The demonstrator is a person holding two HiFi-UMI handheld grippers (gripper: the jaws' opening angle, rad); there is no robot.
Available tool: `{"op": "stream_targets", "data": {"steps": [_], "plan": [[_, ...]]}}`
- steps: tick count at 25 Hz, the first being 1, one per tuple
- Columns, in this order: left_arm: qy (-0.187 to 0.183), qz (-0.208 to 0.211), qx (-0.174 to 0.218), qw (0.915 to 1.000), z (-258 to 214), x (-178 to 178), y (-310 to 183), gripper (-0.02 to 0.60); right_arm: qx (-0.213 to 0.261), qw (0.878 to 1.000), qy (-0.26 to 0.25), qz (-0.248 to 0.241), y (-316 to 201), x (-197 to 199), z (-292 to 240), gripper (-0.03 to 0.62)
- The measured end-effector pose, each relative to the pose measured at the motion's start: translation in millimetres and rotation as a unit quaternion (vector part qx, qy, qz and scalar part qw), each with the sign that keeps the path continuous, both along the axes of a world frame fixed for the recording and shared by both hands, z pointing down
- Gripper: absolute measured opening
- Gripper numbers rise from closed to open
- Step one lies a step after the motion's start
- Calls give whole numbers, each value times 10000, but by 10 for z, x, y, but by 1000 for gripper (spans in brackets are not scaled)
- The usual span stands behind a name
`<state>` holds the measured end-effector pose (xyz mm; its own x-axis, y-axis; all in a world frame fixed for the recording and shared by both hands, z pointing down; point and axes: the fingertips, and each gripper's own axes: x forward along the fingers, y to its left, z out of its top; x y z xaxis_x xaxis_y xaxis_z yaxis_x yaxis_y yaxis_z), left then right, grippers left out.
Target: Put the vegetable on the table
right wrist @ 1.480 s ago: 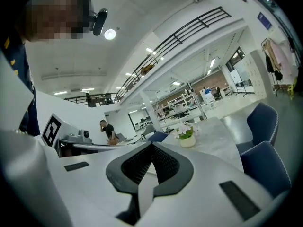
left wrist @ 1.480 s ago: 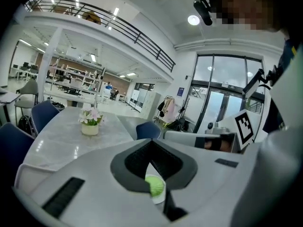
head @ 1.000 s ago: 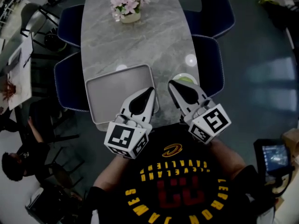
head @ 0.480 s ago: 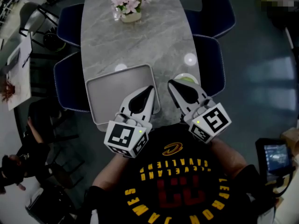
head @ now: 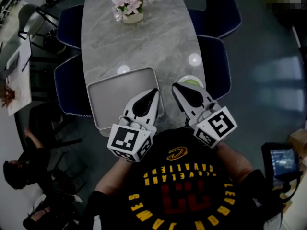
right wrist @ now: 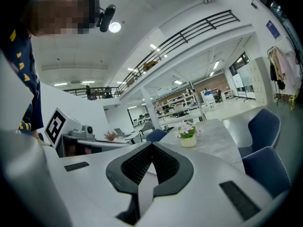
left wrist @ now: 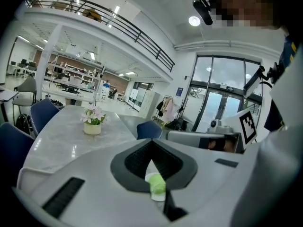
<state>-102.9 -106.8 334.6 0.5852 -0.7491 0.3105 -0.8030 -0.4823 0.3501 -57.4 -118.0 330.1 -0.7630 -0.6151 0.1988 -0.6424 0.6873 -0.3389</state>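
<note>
Seen from above, a grey tray [head: 111,99] lay at the near end of a long marble table [head: 139,47]. Everything below is placed from that tray.

The vegetable [head: 192,82], a small light-green piece, sat in a white dish [head: 186,79]. The dish stood on the tabletop just right of the tray, close to the table's right edge. So the vegetable was on the table only by way of the dish, not on the bare marble.

The right gripper [head: 176,86] hung just right of the tray's near right corner. Its jaws were closed tip to tip and held nothing. Its body covered the near side of the dish.

The left gripper [head: 153,92] hung over the tray's near right corner. Its jaws were also pressed together and empty. The left gripper view showed the green piece only through the slit under them, well beyond the tips.

The vegetable lay just ahead of the right gripper's tips and slightly to their right, making that gripper clearly the nearer one. From the left gripper it lay further off, past the tray's right rim. Its long axis appeared to run roughly toward the person, though the piece was too small to be sure.

A pot of flowers [head: 127,7] stood at the table's end, far beyond the tray.
</note>
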Motion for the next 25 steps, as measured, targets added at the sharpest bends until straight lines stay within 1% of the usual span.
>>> {"op": "stream_targets", "data": {"steps": [4,25], "plan": [[13,-17,-28,10000,82,-19,-40,0,-19,10000,-4,-7,-30,-16,55,5],[-1,-64,-18,10000,96,-22,-33,0,-90,9999,-39,-55,-11,-37,116,5]]}}
